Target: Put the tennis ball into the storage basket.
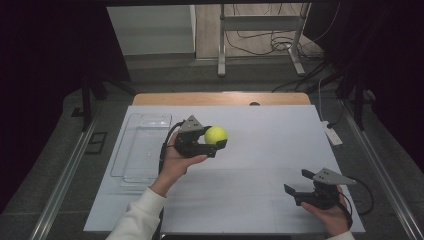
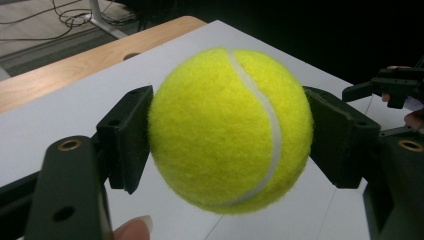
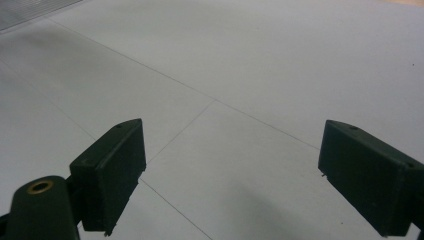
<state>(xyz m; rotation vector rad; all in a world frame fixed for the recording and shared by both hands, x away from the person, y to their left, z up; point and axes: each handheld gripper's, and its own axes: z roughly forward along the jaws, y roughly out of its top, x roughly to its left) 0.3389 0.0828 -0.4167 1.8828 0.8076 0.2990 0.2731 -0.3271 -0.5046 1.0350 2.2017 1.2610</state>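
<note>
A yellow tennis ball [image 1: 215, 135] is clamped in my left gripper [image 1: 217, 137], held above the white table sheet near its middle. In the left gripper view the ball [image 2: 230, 130] sits squarely between both black pads [image 2: 127, 137], which press on its sides. My right gripper [image 1: 296, 182] rests low near the table's front right, pointing left, with its jaws spread wide. In the right gripper view its pads [image 3: 112, 172] stand far apart over bare white sheet with nothing between them [image 3: 250, 180].
A clear plastic tray [image 1: 131, 150] lies at the left side of the white sheet [image 1: 270, 135], just left of my left hand. The wooden table edge [image 1: 220, 98] runs along the back. Metal stand legs and cables stand on the floor beyond.
</note>
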